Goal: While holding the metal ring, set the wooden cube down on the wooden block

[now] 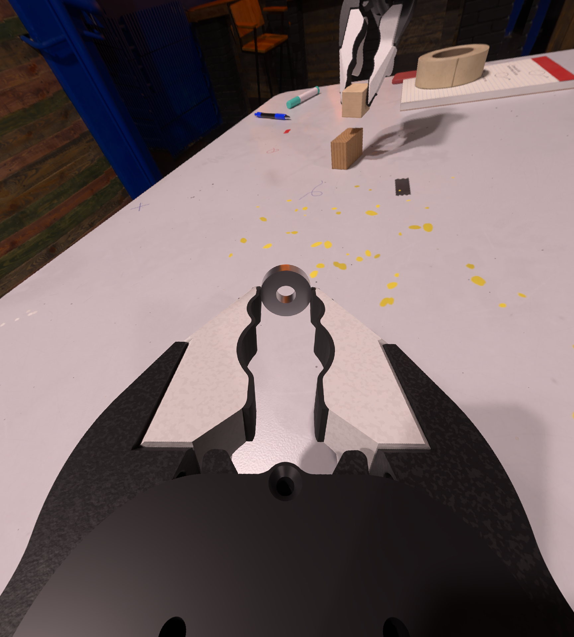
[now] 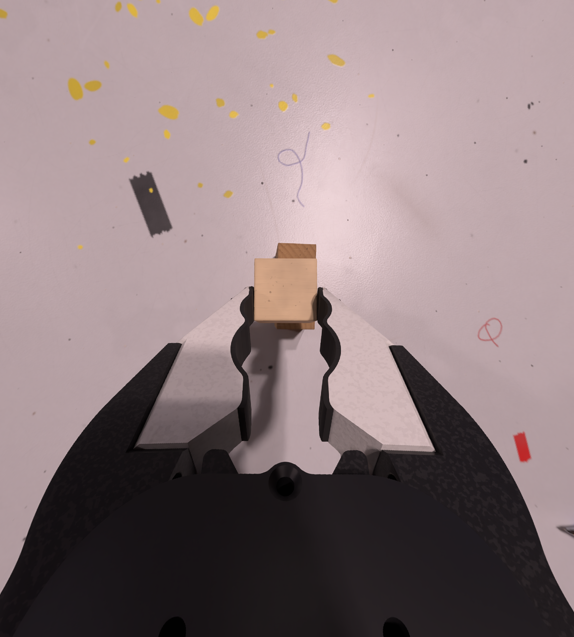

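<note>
Two grippers, both loaded, so here's how your frames look. In your left wrist view the left gripper (image 1: pixel 285 293) has its fingers drawn in narrow around the metal ring (image 1: pixel 285 290), pinching it at the very tips just above frame center, hole facing the camera, with the pale table (image 1: pixel 106 344) and its yellow paint flecks (image 1: pixel 340 265) below and beyond.

Look toward the upper middle of that same view and you'll see your right gripper (image 1: pixel 359 94) coming down from the top edge, fingers clamped on the wooden cube (image 1: pixel 353 100). The cube sits higher in the frame than the wooden block (image 1: pixel 346 149), with a clear strip of table showing between them, so they're apart. The block stands on the table on its own, casting a shadow to its right.

Your right wrist view looks down on it: the right gripper (image 2: pixel 285 300) squeezes the wooden cube (image 2: pixel 283 291) from both sides at the fingertips, and the wooden block (image 2: pixel 297 250) peeks out above and below the cube, mostly hidden behind it.

Other stuff: a teal marker (image 1: pixel 302 97) and blue pen (image 1: pixel 272 116) at upper middle, a tape roll (image 1: pixel 452 65) sitting on a notepad (image 1: pixel 485 88) at upper right, a strip of dark tape (image 1: pixel 402 186) right of center.
</note>
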